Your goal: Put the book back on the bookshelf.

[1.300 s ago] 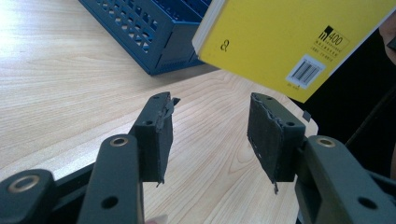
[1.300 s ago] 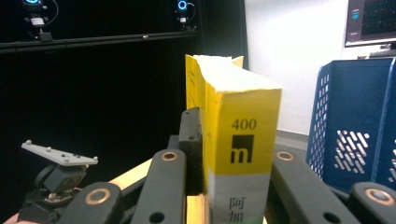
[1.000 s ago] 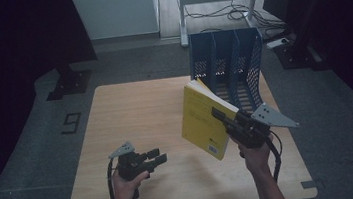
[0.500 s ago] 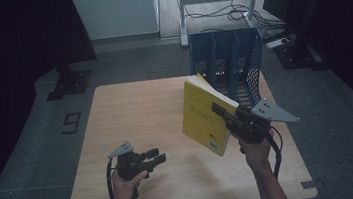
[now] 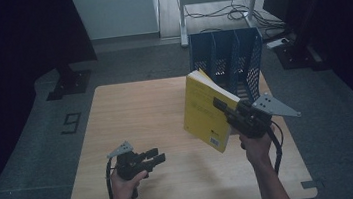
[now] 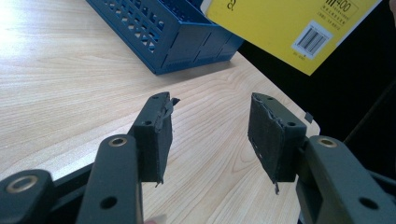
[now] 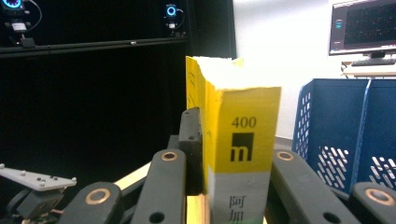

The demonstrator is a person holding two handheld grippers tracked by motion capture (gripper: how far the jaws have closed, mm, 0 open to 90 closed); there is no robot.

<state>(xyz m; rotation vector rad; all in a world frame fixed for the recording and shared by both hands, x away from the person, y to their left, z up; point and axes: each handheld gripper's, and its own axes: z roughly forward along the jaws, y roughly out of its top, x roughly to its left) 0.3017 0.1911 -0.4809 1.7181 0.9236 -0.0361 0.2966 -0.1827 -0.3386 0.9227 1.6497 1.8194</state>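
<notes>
**Yellow book clamped in my right gripper, left one idle**

My right gripper [image 5: 221,105] is clamped on the book [image 5: 206,110], lifted clear of the table [image 5: 130,110] and standing nearly upright, tilted a little, just in front of the blue rack [image 5: 225,58]; in the right gripper view the book's [image 7: 243,135] spine faces me between the two jaws, pressed on both covers, with the rack [image 7: 345,130] off to the right; my right hand [image 5: 256,146] holds the handle from below; my left gripper [image 5: 153,157] sits low over the near left part of the table, well apart from the book, jaws apart with nothing between them; in the left gripper view its pads [image 6: 161,135] frame bare wood [image 6: 70,93], the rack [image 6: 163,28] lies beyond, and the book's [image 6: 289,23] back cover with its barcode hangs above the far edge
</notes>
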